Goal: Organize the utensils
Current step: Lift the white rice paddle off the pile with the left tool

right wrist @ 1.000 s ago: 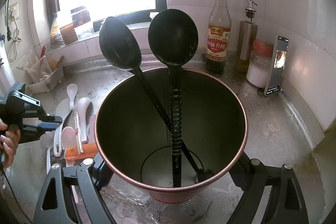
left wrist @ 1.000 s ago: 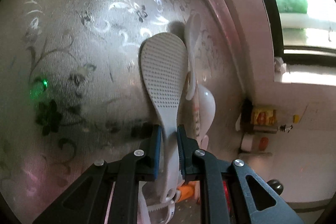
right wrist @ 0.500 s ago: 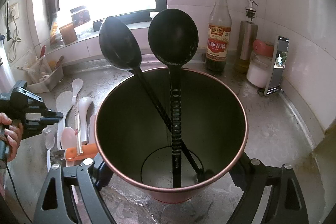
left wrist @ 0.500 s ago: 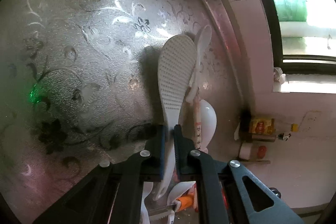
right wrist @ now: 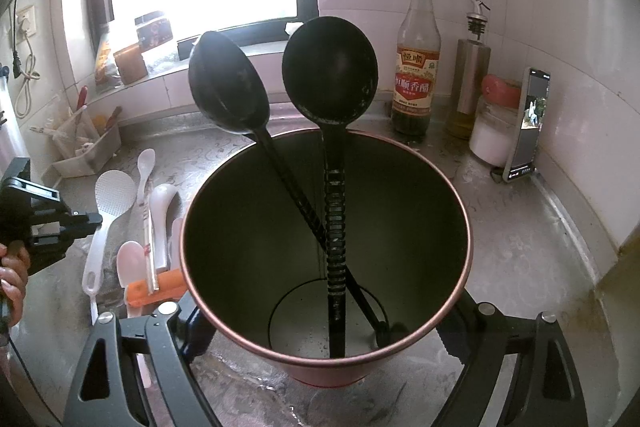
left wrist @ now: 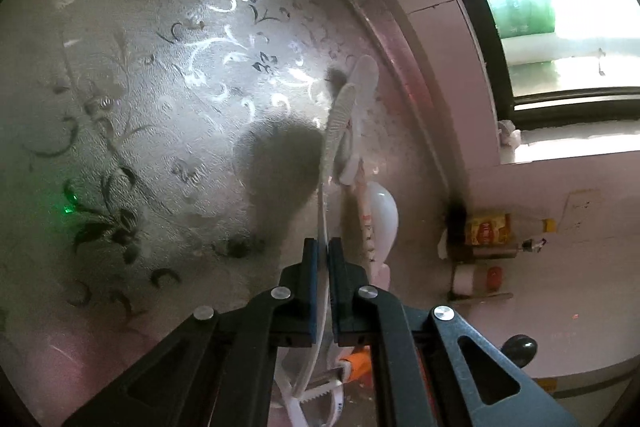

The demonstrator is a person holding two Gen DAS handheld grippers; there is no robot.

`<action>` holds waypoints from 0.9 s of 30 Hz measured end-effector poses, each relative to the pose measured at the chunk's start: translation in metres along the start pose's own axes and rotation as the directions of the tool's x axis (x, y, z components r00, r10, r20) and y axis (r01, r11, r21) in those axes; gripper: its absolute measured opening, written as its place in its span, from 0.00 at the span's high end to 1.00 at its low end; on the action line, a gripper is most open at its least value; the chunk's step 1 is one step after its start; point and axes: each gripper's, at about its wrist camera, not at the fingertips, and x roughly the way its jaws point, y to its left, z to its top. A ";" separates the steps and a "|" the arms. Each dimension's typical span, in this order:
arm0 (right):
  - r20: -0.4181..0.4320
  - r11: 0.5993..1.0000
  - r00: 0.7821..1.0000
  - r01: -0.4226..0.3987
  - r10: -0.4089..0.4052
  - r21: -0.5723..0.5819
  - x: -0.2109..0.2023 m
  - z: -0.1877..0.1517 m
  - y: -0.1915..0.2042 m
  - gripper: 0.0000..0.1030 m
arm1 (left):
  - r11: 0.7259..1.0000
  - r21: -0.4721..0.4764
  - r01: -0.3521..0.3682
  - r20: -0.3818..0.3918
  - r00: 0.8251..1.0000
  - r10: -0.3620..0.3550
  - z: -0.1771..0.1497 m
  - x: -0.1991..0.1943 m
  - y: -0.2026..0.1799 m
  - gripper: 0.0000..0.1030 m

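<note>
Already two black ladles (right wrist: 328, 75) stand in the utensil holder (right wrist: 460, 227), clamped by the right gripper (right wrist: 326, 339). Meanwhile the left gripper (left wrist: 323, 255) pinches the white rice paddle (left wrist: 338, 123); spoons (right wrist: 160, 195) and a peeler (right wrist: 156, 293) remain on the counter (left wrist: 140, 107).

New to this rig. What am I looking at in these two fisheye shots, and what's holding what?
There is no robot: a person carries hand-held tongs in each hand, each with a camera looking along its fingers.

The left view shows the left tongs shut on the handle of a white rice paddle, lifted edge-on above the patterned steel counter.

The right view shows the right tongs clamped around a pink-rimmed utensil cup holding two black ladles. At its left edge are the person's hand and the paddle. White spoons and an orange-handled tool lie beside the cup.
</note>
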 end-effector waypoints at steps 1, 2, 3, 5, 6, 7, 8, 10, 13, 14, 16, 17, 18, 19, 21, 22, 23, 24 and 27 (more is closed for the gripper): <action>0.000 1.000 1.000 0.000 0.000 -0.001 0.000 0.000 0.000 0.12 | 1.000 0.001 -0.004 -0.006 1.000 0.004 0.000 0.002 -0.001 0.96; 0.000 1.000 1.000 -0.001 0.001 -0.002 0.000 -0.001 0.001 0.12 | 1.000 0.000 -0.008 -0.012 1.000 0.008 -0.001 0.007 -0.003 0.96; -0.001 1.000 1.000 -0.003 0.003 -0.003 0.000 -0.001 0.001 0.12 | 1.000 -0.003 -0.010 -0.017 1.000 0.010 0.000 0.009 -0.003 0.96; -0.001 1.000 1.000 -0.005 0.005 -0.007 0.000 -0.002 0.002 0.12 | 1.000 -0.004 -0.007 -0.029 1.000 0.006 0.000 0.013 -0.003 0.96; -0.001 1.000 1.000 -0.005 0.005 -0.009 0.000 -0.002 0.002 0.12 | 1.000 -0.009 -0.008 -0.037 0.999 0.008 0.001 0.015 -0.003 0.96; -0.001 1.000 1.000 -0.007 0.007 -0.010 0.000 -0.002 0.002 0.12 | 1.000 -0.012 -0.007 -0.046 0.999 0.007 0.001 0.017 -0.002 0.96; -0.001 1.000 1.000 -0.008 0.008 -0.011 -0.001 -0.002 0.002 0.12 | 1.000 -0.016 -0.004 -0.053 0.999 0.003 0.001 0.018 -0.001 0.95; -0.002 1.000 1.000 -0.011 0.011 -0.012 -0.001 -0.002 0.002 0.12 | 1.000 -0.027 -0.012 -0.073 0.997 0.010 0.002 0.023 0.001 0.93; -0.002 1.000 1.000 -0.013 0.013 -0.013 -0.001 -0.002 0.000 0.12 | 0.999 -0.024 -0.026 -0.083 0.996 0.024 0.005 0.026 -0.001 0.92; -0.002 1.000 1.000 -0.014 0.014 -0.013 -0.001 -0.002 0.000 0.12 | 0.999 -0.020 -0.033 -0.085 0.996 0.031 0.006 0.026 -0.003 0.91; -0.002 1.000 1.000 -0.012 0.012 -0.013 -0.001 -0.002 0.000 0.12 | 0.998 -0.014 -0.062 -0.094 0.994 0.060 0.009 0.027 -0.008 0.91; -0.003 1.000 1.000 -0.012 0.012 -0.013 -0.001 -0.002 0.000 0.12 | 0.996 -0.003 -0.084 -0.098 0.992 0.084 0.010 0.028 -0.012 0.91; -0.002 1.000 1.000 -0.012 0.012 -0.013 -0.001 -0.002 0.000 0.12 | 0.993 0.017 -0.116 -0.102 0.988 0.117 0.012 0.028 -0.017 0.89; -0.002 1.000 1.000 -0.012 0.012 -0.012 -0.001 -0.002 0.001 0.12 | 0.989 0.036 -0.146 -0.102 0.984 0.149 0.013 0.029 -0.023 0.88; -0.002 1.000 1.000 -0.012 0.012 -0.012 -0.001 -0.002 0.001 0.12 | 0.975 0.083 -0.205 -0.101 0.972 0.213 0.015 0.032 -0.036 0.80; -0.002 1.000 1.000 -0.012 0.012 -0.011 -0.001 -0.002 0.001 0.12 | 0.965 0.110 -0.239 -0.100 0.963 0.250 0.015 0.034 -0.043 0.78; -0.002 1.000 1.000 -0.012 0.012 -0.011 -0.001 -0.002 0.001 0.12 | 0.951 0.143 -0.275 -0.099 0.952 0.290 0.015 0.037 -0.051 0.74; -0.002 1.000 1.000 -0.012 0.012 -0.011 -0.001 -0.002 0.001 0.12 | 0.932 0.180 -0.316 -0.099 0.936 0.337 0.014 0.041 -0.060 0.70; -0.002 1.000 1.000 -0.013 0.013 -0.011 -0.001 -0.002 0.001 0.12 | 0.869 0.270 -0.415 -0.086 0.888 0.451 0.012 0.054 -0.081 0.67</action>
